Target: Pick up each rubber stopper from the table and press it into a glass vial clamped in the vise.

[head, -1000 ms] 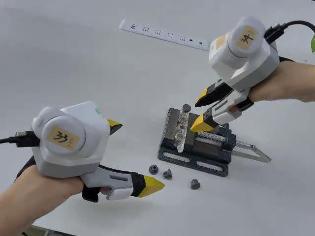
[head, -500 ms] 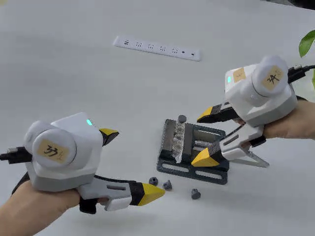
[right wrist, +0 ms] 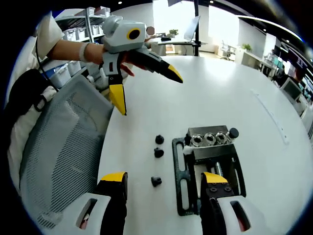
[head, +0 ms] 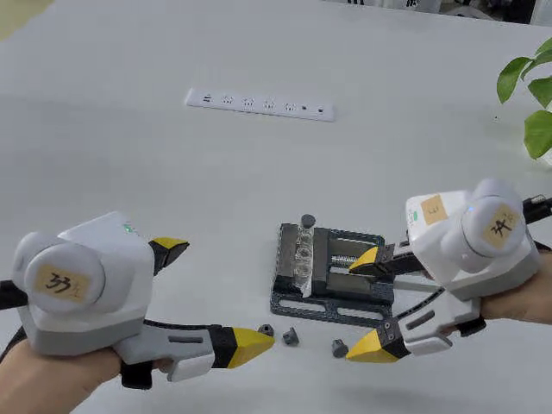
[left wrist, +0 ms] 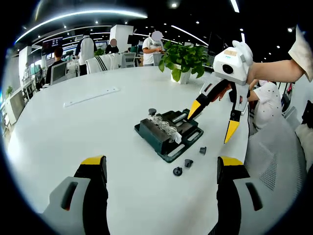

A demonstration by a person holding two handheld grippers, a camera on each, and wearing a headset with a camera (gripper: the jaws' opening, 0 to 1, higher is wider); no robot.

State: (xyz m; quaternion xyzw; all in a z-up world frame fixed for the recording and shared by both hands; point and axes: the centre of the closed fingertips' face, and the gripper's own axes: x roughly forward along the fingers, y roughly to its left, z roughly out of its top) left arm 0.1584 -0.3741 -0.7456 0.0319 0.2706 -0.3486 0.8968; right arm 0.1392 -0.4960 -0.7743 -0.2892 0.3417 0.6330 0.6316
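Hovering near the three loose rubber stoppers (head: 291, 336), which lie on the surface (head: 129, 172) just in front of the vise (head: 319, 306), the left gripper (head: 211, 297) and right gripper (head: 366, 304) carry nothing, fingers spread apart. One vial (head: 306, 237) looks already capped, so the next move is probably closing on a stopper. The left sticker reads "33"; the right's is unclear.
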